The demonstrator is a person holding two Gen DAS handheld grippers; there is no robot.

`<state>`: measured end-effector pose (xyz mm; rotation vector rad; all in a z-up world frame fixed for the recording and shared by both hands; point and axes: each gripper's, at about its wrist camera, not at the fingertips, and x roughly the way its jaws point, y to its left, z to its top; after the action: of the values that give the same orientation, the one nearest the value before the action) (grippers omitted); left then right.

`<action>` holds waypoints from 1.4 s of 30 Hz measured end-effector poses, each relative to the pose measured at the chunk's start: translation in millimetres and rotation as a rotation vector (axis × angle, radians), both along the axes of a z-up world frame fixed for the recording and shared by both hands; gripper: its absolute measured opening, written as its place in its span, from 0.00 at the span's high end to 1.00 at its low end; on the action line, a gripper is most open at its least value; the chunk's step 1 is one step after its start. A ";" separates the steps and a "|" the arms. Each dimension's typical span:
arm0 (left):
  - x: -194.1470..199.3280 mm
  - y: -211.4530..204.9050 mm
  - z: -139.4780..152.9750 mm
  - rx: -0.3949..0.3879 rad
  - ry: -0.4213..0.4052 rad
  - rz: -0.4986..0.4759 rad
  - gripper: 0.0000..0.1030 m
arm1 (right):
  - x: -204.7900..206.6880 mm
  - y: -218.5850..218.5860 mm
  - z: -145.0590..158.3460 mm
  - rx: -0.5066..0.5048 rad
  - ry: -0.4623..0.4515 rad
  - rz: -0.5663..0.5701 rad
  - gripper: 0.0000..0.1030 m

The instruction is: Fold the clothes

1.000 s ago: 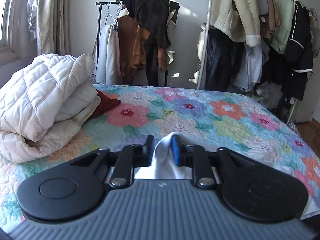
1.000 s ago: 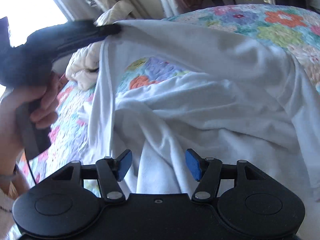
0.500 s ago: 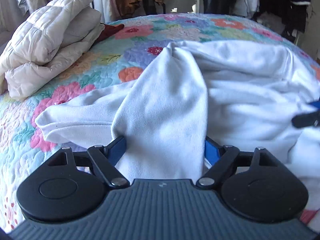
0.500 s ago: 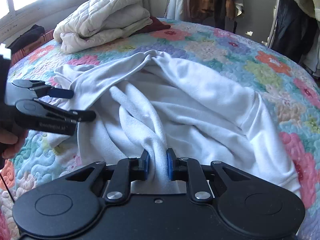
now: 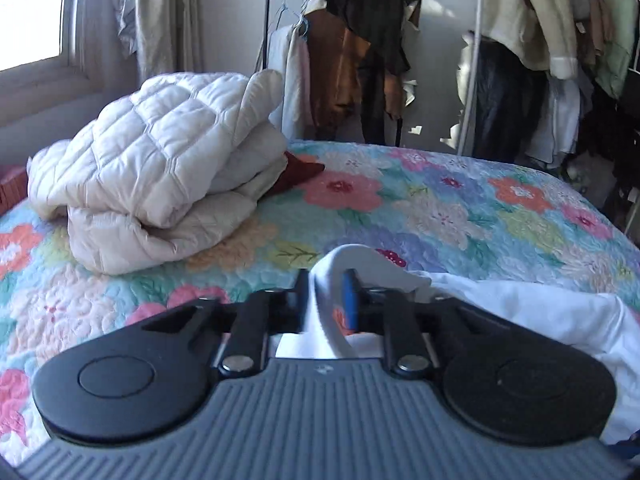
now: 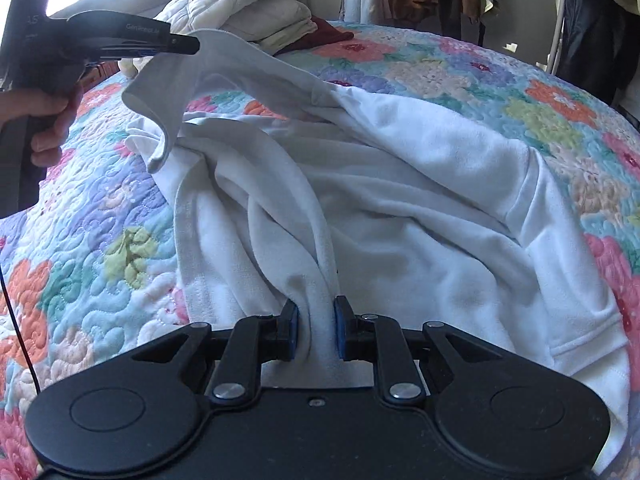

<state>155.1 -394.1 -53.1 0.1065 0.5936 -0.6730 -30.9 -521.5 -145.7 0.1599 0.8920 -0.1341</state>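
Observation:
A white sweatshirt [image 6: 420,200] lies crumpled on the floral quilt [image 6: 100,248] of a bed. My right gripper [image 6: 316,324] is shut on a bunched fold of it near the front edge. My left gripper [image 5: 328,292] is shut on another edge of the same sweatshirt [image 5: 520,312] and holds it lifted above the quilt [image 5: 440,208]. In the right wrist view the left gripper [image 6: 188,45] shows at upper left, held in a hand, with the white fabric hanging from its tips.
A folded cream puffer jacket [image 5: 160,168] lies on the quilt's far left over a dark red garment [image 5: 300,172]. Clothes racks [image 5: 360,60] with hanging garments stand behind the bed against the wall. A window [image 5: 28,12] is at left.
My left gripper has closed on the sweatshirt's edge and lifted it up off the bed. My right gripper stays shut on its fold.

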 end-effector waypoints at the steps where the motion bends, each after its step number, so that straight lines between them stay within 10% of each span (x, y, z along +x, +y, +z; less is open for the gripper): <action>1: 1.8 -0.6 -5.2 0.034 0.060 -0.010 0.05 | -0.4 -0.9 -0.5 0.000 -0.002 -0.010 0.79; 5: -22.7 7.5 -28.5 0.043 0.133 -0.061 0.08 | -6.1 -1.1 1.8 -0.044 -0.004 -0.031 0.55; 15: -87.8 10.1 -85.7 0.012 0.285 -0.194 0.06 | -79.8 6.1 29.9 -0.030 -0.099 0.071 0.39; 21: -106.4 -5.2 -102.7 0.030 0.270 -0.213 0.06 | -97.9 19.4 -0.7 -0.154 0.071 0.120 0.36; 23: -106.9 -11.8 -101.7 0.031 0.244 -0.199 0.22 | -96.7 24.6 -14.3 -0.209 0.111 0.139 0.36; 25: -106.9 -13.8 -99.1 0.016 0.252 -0.205 0.70 | -94.8 25.7 -21.1 -0.218 0.110 0.135 0.36; 28: -107.7 -9.1 -92.7 -0.031 0.264 -0.198 0.91 | -93.0 24.4 -25.2 -0.229 0.103 0.121 0.35; 35: -119.3 39.7 -35.0 0.046 0.028 -0.132 0.94 | -103.9 12.5 0.9 -0.242 0.082 -0.025 0.84; 42: -111.5 106.6 10.1 0.101 -0.112 -0.039 0.94 | -115.5 9.6 18.6 -0.133 -0.016 -0.007 0.80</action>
<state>43.6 -287.5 -43.0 0.2491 0.5185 -0.6703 -146.4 -511.8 -127.2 0.0399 0.8642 -0.1981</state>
